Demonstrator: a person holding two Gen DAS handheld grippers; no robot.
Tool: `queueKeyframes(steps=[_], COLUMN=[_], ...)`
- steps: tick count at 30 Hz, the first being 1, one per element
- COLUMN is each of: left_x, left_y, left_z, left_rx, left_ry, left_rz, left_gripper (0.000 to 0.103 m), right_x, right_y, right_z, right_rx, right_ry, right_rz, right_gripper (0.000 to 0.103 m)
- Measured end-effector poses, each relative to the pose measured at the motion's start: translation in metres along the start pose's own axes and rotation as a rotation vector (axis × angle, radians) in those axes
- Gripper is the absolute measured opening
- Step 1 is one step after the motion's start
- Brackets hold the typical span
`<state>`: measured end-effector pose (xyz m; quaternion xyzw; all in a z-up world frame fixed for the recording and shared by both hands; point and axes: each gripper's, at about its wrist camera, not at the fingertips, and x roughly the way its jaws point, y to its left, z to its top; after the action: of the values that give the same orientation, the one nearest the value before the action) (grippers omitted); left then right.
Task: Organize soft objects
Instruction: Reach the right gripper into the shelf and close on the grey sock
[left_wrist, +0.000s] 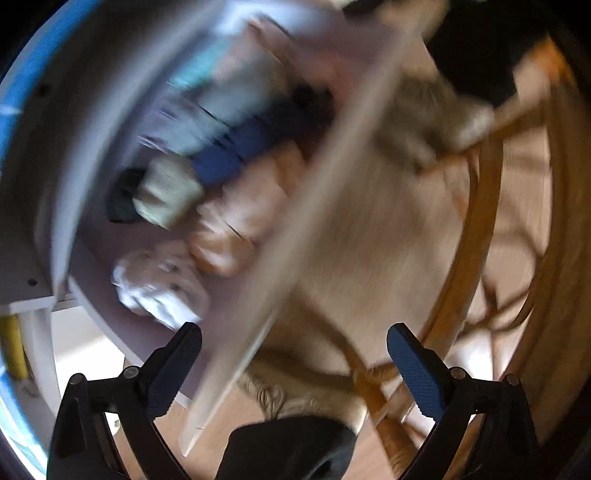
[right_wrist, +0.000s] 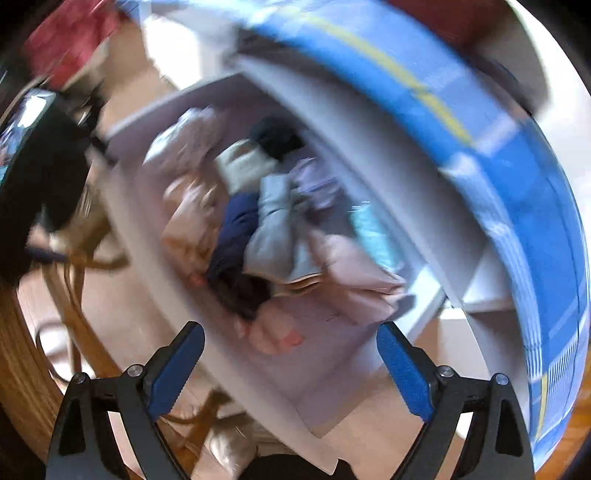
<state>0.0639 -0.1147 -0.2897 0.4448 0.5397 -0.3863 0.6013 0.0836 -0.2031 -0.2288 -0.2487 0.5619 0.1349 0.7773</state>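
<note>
Both views are motion-blurred. A white drawer (right_wrist: 155, 236) lies pulled out below me, packed with folded soft items: a navy piece (right_wrist: 234, 236), a grey piece (right_wrist: 275, 229), pink pieces (right_wrist: 364, 284), a cream roll (right_wrist: 243, 166) and a dark item (right_wrist: 275, 136). In the left wrist view the same drawer (left_wrist: 299, 206) shows the navy piece (left_wrist: 236, 155), a cream roll (left_wrist: 168, 192), peach rolls (left_wrist: 236, 221) and a white bundle (left_wrist: 159, 288). My left gripper (left_wrist: 293, 369) is open and empty above the drawer's front edge. My right gripper (right_wrist: 290, 365) is open and empty over the drawer.
A blue checked bed cover (right_wrist: 517, 177) with a yellow stripe lies above the drawer. A rattan chair (left_wrist: 491, 229) with a pale cushion (left_wrist: 373, 266) stands beside the drawer on the wooden floor (left_wrist: 229, 413). A red cloth (right_wrist: 70, 40) shows at the far left.
</note>
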Motion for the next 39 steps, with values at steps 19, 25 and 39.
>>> queueKeyframes(steps=[19, 25, 39], left_x=[0.039, 0.050, 0.078], left_y=[0.118, 0.137, 0.158], left_z=[-0.010, -0.023, -0.049], left_rx=[-0.801, -0.928, -1.026], left_ry=[0.093, 0.084, 0.156], left_rz=[-0.084, -0.119, -0.041], left_gripper=[0.103, 0.103, 0.103], right_x=[0.068, 0.084, 0.107], right_y=[-0.005, -0.007, -0.005], right_z=[0.040, 0.055, 0.081], right_rx=[0.231, 0.275, 0.308], right_ry=[0.125, 0.100, 0.043], right_rz=[-0.015, -0.014, 0.139], right_gripper=[0.058, 0.053, 0.031])
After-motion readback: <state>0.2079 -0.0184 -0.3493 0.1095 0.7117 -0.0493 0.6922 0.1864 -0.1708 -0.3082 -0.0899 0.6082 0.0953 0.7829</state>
